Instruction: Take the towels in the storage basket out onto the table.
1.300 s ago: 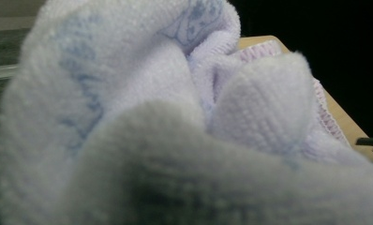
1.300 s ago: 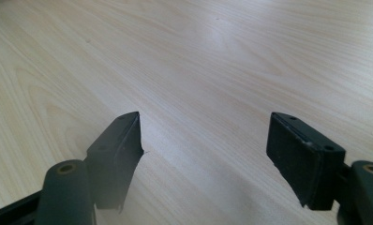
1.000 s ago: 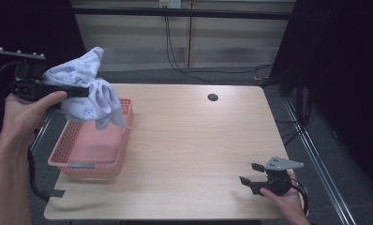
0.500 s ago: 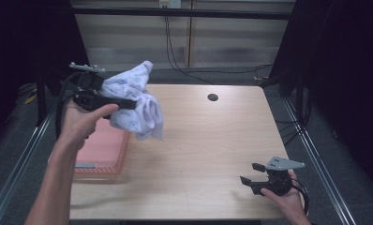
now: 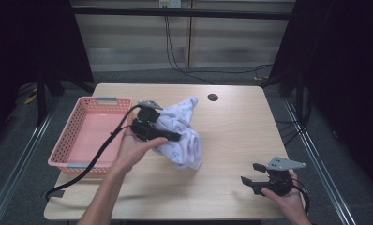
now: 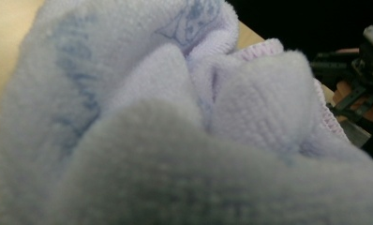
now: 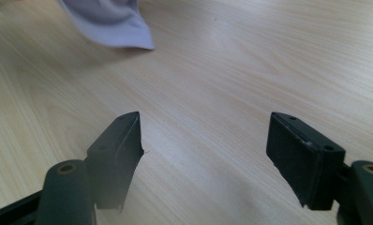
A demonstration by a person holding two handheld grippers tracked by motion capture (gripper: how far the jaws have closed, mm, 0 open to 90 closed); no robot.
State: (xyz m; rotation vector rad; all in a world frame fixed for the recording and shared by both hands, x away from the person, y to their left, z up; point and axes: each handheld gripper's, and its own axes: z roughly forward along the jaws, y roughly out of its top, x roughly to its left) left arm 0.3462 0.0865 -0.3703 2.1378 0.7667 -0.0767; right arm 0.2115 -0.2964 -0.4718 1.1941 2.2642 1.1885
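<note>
A pale blue patterned towel (image 5: pixel 182 136) hangs bunched over the middle of the wooden table (image 5: pixel 231 126), its lower end touching the tabletop. My left gripper (image 5: pixel 173 137) is shut on the towel, held by a hand just right of the basket. The towel (image 6: pixel 175 122) presses right up against the left gripper view's camera and hides the jaws. My right gripper (image 5: pixel 251 173) rests low at the table's front right corner, open, with nothing between its fingers (image 7: pixel 119 154). One corner of the towel (image 7: pixel 114 23) lies ahead of it.
A pink plastic basket (image 5: pixel 77 136) with nothing visible inside stands along the table's left side. A dark round hole (image 5: pixel 212 97) sits near the far edge. The left gripper's cable (image 5: pixel 88 164) trails over the basket's front. Bare wood lies between towel and right gripper.
The left gripper has carried the towel from above the basket rightward and down to the table's middle. The right gripper has stayed put.
</note>
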